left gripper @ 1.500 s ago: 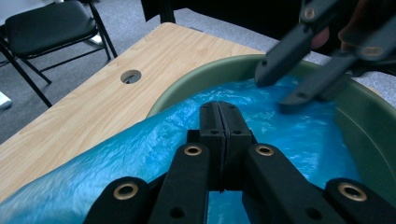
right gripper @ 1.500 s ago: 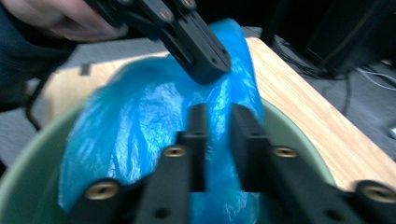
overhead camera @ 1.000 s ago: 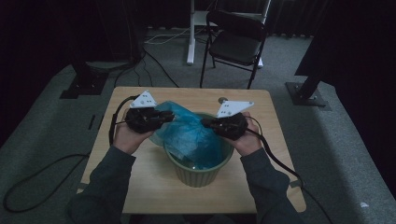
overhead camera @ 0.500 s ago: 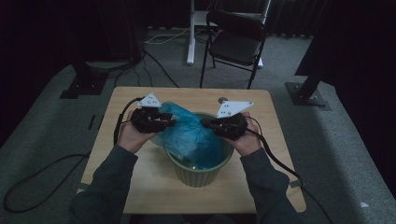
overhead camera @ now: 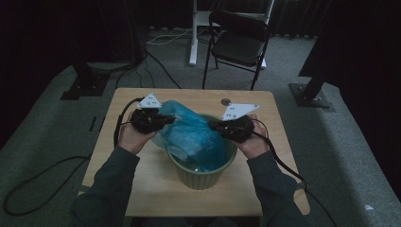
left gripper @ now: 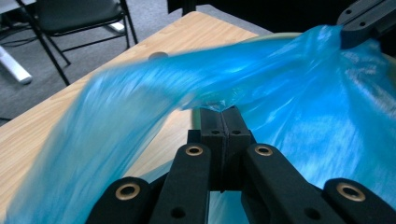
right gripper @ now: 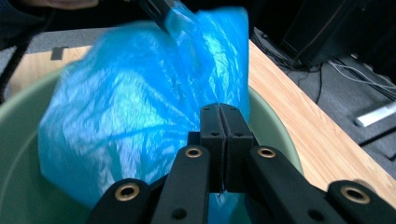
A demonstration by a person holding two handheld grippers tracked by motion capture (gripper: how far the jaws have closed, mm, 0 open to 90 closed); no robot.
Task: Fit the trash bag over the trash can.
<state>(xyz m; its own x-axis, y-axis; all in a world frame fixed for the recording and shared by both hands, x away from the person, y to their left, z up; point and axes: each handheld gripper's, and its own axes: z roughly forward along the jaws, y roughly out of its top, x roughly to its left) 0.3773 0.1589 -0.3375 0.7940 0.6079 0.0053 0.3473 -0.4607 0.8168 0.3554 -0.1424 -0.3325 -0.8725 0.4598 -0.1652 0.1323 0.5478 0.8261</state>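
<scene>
Our left gripper point(left gripper: 222, 109) has just been closing and now pinches the blue bag point(left gripper: 289, 88) edge between shut jaws, while our right gripper point(right gripper: 219, 108) is clamped on the bag's opposite edge. The bag hangs stretched between us, its bottom down inside the green pot point(overhead camera: 201, 176) on the table point(overhead camera: 142, 184)

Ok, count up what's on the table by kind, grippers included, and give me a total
Blue plastic bag: 1
Green bin: 1
Grippers, left gripper and right gripper, both pinching the bag: 2
Total: 4
</scene>
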